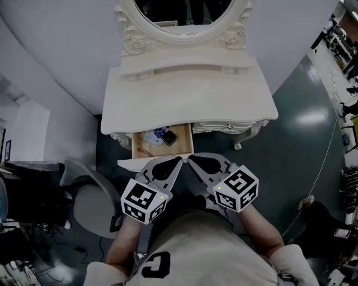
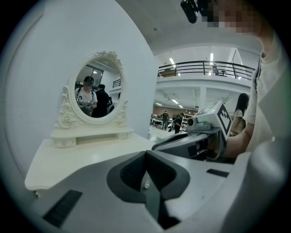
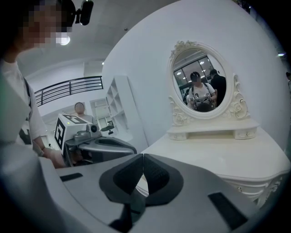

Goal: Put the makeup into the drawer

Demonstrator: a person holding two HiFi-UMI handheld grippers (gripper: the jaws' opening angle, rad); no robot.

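Observation:
A white dressing table (image 1: 184,100) with an oval mirror (image 1: 184,14) stands ahead of me. Its left drawer (image 1: 136,146) is pulled open; inside lie a dark compact (image 1: 169,137), some bluish makeup items (image 1: 156,134) and a thin stick (image 1: 146,151). My left gripper (image 1: 180,160) and my right gripper (image 1: 188,158) hover side by side just in front of the drawer's front panel (image 1: 131,163), tips nearly touching. Both are shut with nothing between their jaws. In the left gripper view the left gripper (image 2: 145,154) sits before the tabletop (image 2: 91,154). The right gripper (image 3: 142,157) shows the same.
A grey chair (image 1: 92,201) stands to the left of me on the dark floor. A second, closed drawer (image 1: 224,127) is at the table's right. A cable (image 1: 321,167) runs across the floor on the right. A white curved wall backs the table.

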